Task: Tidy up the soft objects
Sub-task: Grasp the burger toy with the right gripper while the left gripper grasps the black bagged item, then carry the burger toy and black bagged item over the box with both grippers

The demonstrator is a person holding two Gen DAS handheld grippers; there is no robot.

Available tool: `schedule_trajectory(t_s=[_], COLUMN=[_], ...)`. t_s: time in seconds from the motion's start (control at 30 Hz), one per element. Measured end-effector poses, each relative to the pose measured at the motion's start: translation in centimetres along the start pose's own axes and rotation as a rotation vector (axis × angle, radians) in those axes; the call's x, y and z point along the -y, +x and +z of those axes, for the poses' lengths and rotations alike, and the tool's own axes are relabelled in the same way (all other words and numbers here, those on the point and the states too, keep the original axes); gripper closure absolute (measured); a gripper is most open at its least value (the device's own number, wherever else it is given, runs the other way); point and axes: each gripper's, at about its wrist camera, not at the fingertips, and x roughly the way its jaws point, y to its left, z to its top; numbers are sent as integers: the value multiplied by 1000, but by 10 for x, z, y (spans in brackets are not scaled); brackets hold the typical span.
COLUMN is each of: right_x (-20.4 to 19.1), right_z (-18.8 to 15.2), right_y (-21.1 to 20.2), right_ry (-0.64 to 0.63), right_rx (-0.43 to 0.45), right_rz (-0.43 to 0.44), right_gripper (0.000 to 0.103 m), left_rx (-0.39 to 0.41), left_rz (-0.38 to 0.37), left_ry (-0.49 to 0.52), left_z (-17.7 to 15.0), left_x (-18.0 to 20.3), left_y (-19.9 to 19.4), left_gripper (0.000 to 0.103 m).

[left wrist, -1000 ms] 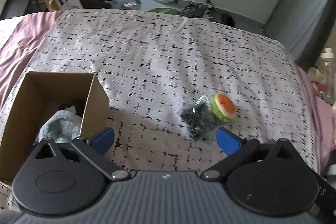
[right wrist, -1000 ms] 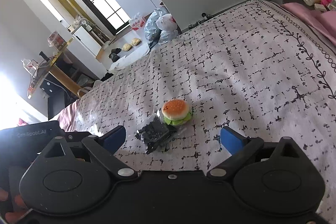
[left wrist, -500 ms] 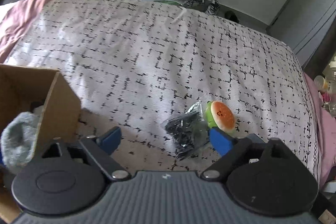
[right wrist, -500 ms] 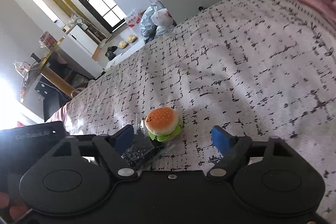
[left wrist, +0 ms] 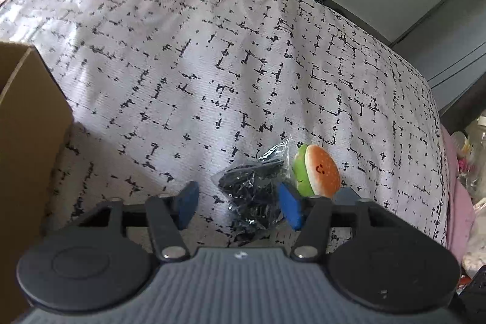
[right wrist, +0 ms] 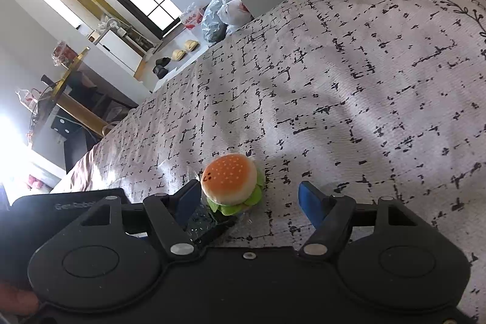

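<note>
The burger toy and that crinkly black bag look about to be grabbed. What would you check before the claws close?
1. Left claw open: ok.
2. Black plastic bag between the left claw's fingers: ok, though nearer its right finger.
3. Right claw open: ok.
4. Burger plush between the right claw's fingers: ok, but hard against the left finger, off centre.
5. Bag and burger apart, so each lifts alone: not ok, they touch.
6. Cardboard box within reach for the drop: cannot tell, only its side shows.
</note>
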Motion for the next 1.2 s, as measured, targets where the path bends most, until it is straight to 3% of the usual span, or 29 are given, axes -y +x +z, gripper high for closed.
schedule_trajectory(t_s=[0.1, 0.17, 0.3, 0.5, 0.57, 0.63, 1.03, 1.2], right_x=[-2, -5, -15, -33, -37, -36, -36, -40], right_z=[0, -1, -2, -6, -10, -12, -19, -21], right_y=[6, 10, 16, 31, 36, 36, -3, -22], right_ry=[-9, -25, -69, -185, -214, -202, -153, -167], right_rx=[-15, -26, -36, -46, -52, -59, -57, -40], right_rz=[6, 9, 18, -23, -27, -18, -11, -48], right_gripper=[33, 33, 33, 37, 44, 66, 68, 68], left_rx=[-1, 17, 44, 82, 86, 84, 122, 131], left_rz=[-41, -35, -19, 32, 47, 64, 68, 50], left_ry=[-56, -38, -35, -5, 9, 16, 97, 100], left_z=[2, 4, 7, 11, 11, 11, 0, -13], left_x=[-6, -3, -4, -14, -19, -22, -16, -17], left_y=[3, 0, -9, -25, -29, -32, -75, -95], left_gripper=[71, 76, 81, 82, 82, 82, 82, 82])
